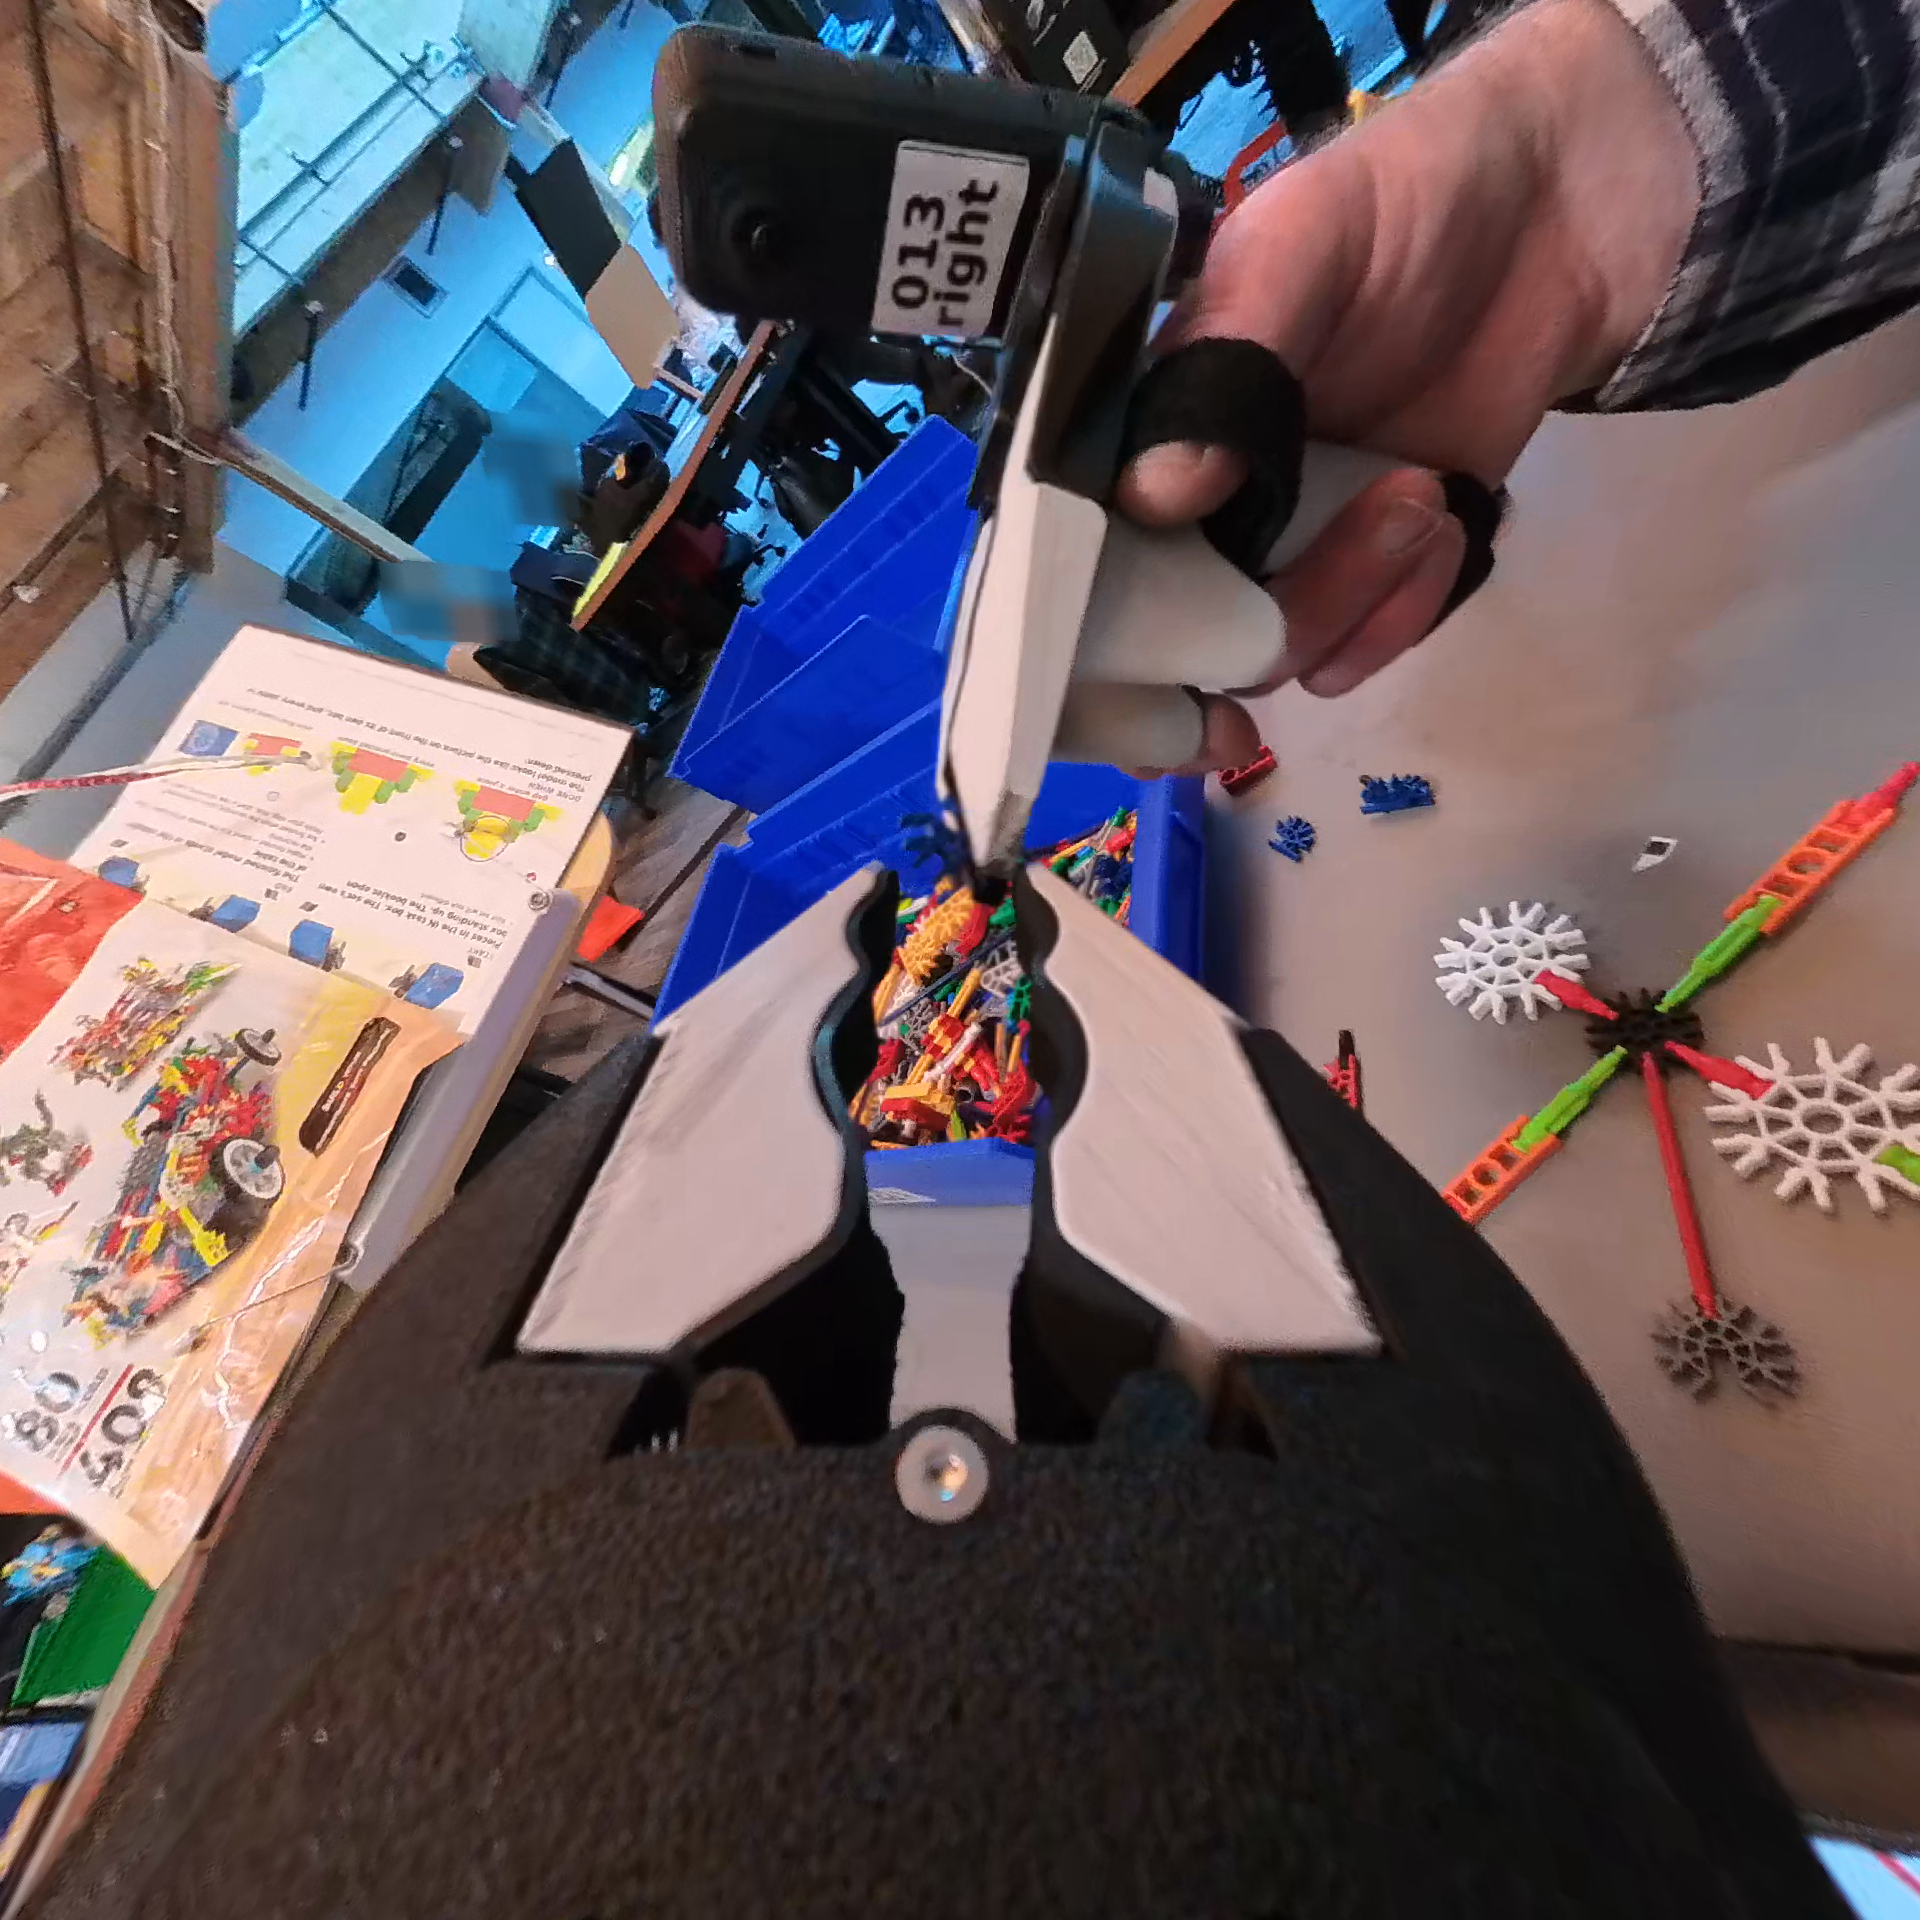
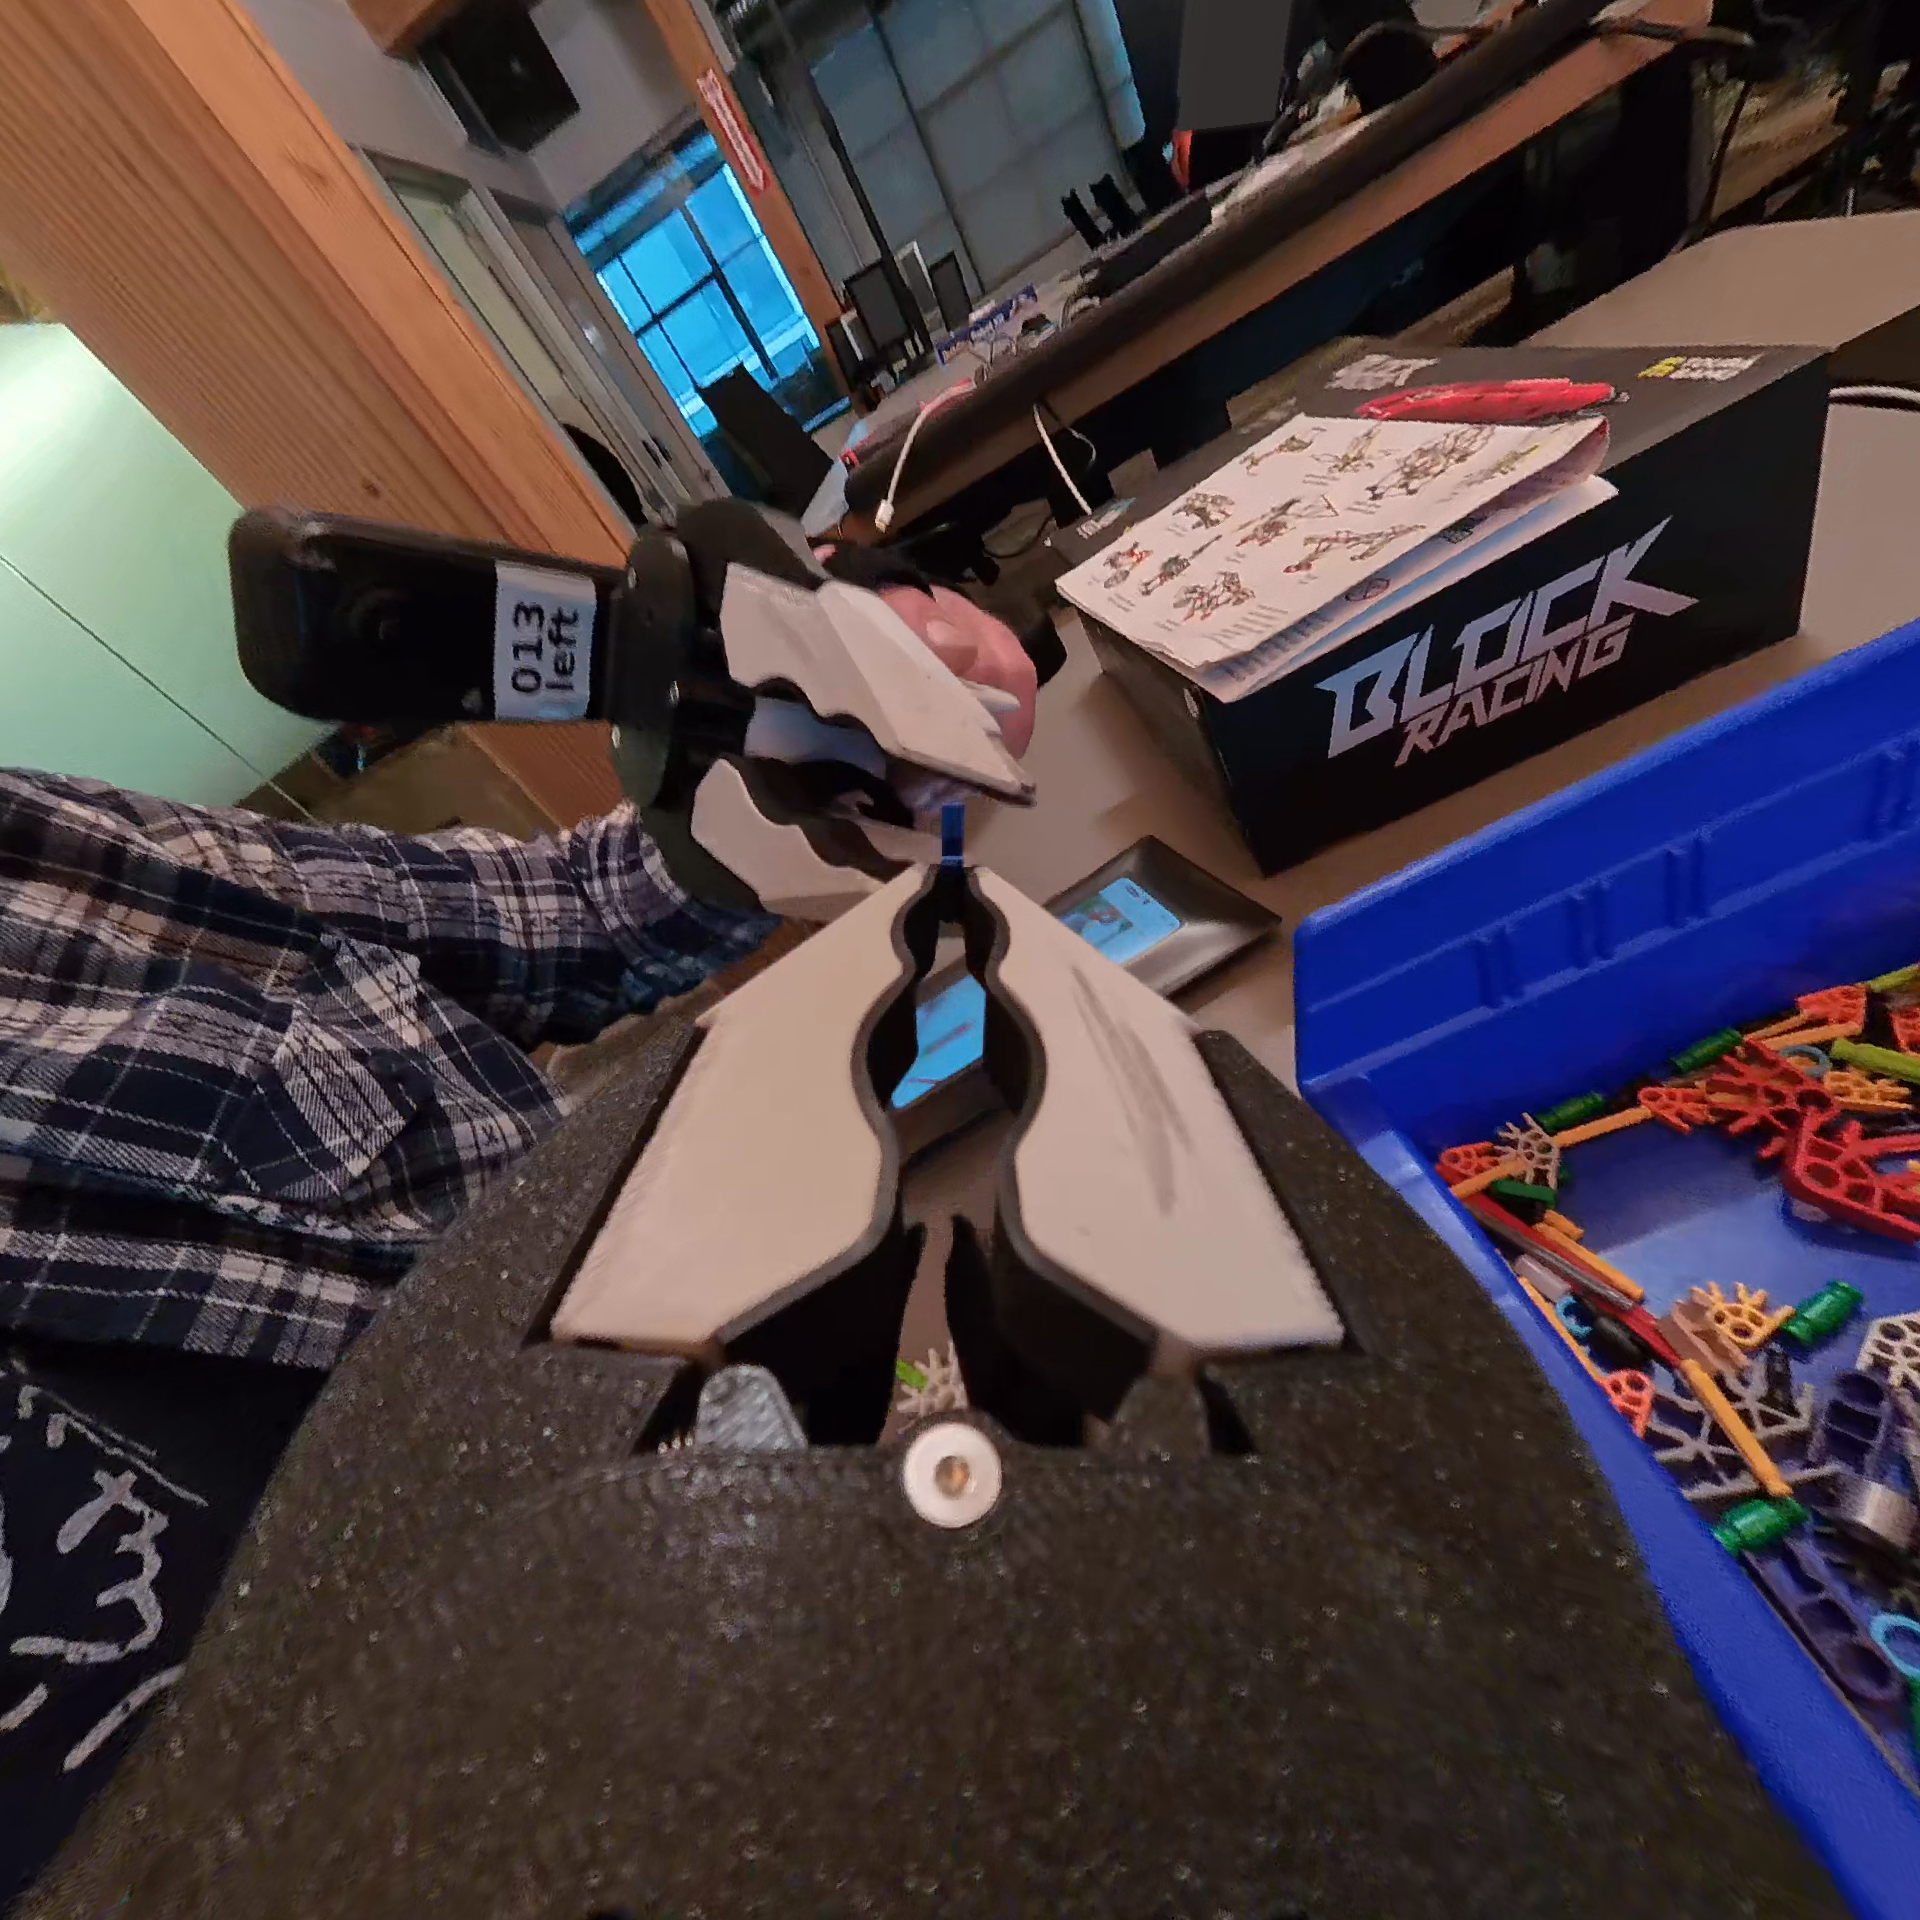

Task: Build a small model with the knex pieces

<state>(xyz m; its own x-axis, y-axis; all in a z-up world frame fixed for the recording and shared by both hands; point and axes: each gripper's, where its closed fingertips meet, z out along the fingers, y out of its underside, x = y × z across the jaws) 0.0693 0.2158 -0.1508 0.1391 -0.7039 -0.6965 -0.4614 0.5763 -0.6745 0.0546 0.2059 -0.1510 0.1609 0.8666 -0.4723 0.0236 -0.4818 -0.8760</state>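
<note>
The small blue piece [image 2: 952,834] sits pinched in your right gripper [image 2: 950,883], above the blue bin [image 1: 1169,873] (full of mixed construction pieces); your left gripper [image 1: 951,883] is spread slightly, its tips flanking the right one's.

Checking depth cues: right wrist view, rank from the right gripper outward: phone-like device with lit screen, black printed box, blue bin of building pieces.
1. Phone-like device with lit screen: just behind the right gripper tips.
2. Blue bin of building pieces: right.
3. Black printed box: beyond, upper right.
</note>
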